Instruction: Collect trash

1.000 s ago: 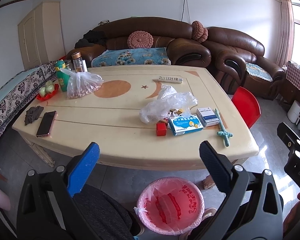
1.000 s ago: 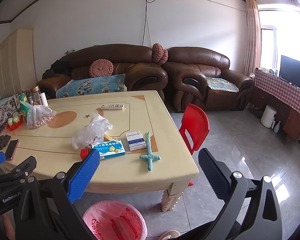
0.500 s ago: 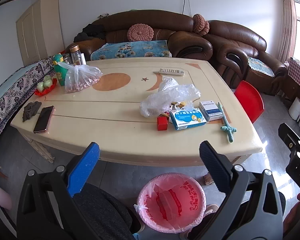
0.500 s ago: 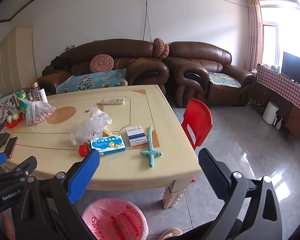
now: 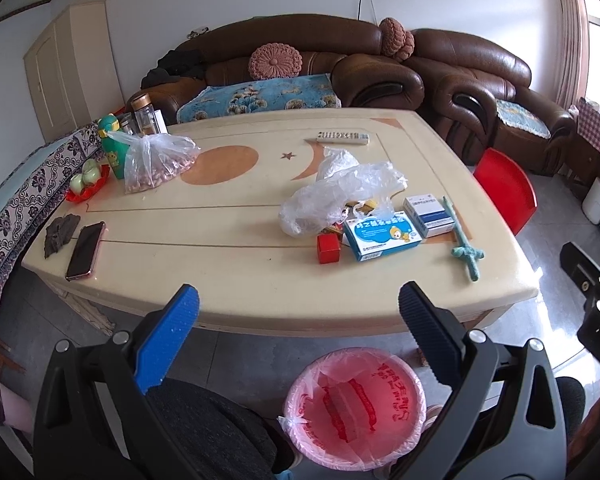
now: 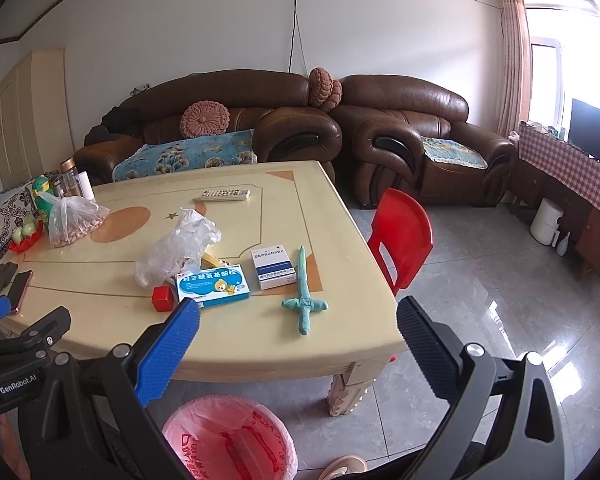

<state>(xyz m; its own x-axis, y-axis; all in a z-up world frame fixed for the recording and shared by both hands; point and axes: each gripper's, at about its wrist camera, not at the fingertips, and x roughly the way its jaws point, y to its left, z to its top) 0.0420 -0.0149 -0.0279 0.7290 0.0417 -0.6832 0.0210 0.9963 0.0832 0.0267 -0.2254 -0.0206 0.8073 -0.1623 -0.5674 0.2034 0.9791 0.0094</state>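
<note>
On the cream table (image 5: 228, 248) lie a crumpled clear plastic bag (image 5: 340, 196), a blue medicine box (image 5: 382, 234), a white-and-blue box (image 5: 430, 214), a small red box (image 5: 328, 249) and a teal sword-shaped toy (image 5: 466, 244). The same items show in the right wrist view: the bag (image 6: 178, 248), the blue box (image 6: 212, 286), the white box (image 6: 274, 266), the red box (image 6: 163, 298), the sword (image 6: 304, 300). A bin with a pink liner (image 5: 356, 404) stands on the floor before the table (image 6: 228, 440). My left gripper (image 5: 298, 306) and right gripper (image 6: 298, 320) are open, empty, short of the table's near edge.
A phone (image 5: 85, 250), a dark object (image 5: 60, 230), a bag of nuts (image 5: 156, 160), bottles (image 5: 146, 114) and a remote (image 5: 342, 137) are on the table. A red chair (image 6: 404, 236) stands at its right. Brown sofas (image 6: 416, 136) are behind. Tiled floor lies to the right.
Both grippers have risen and tipped down a little toward the table, so the table and bin show lower and closer. Nothing on the table has moved. Both stay open.
</note>
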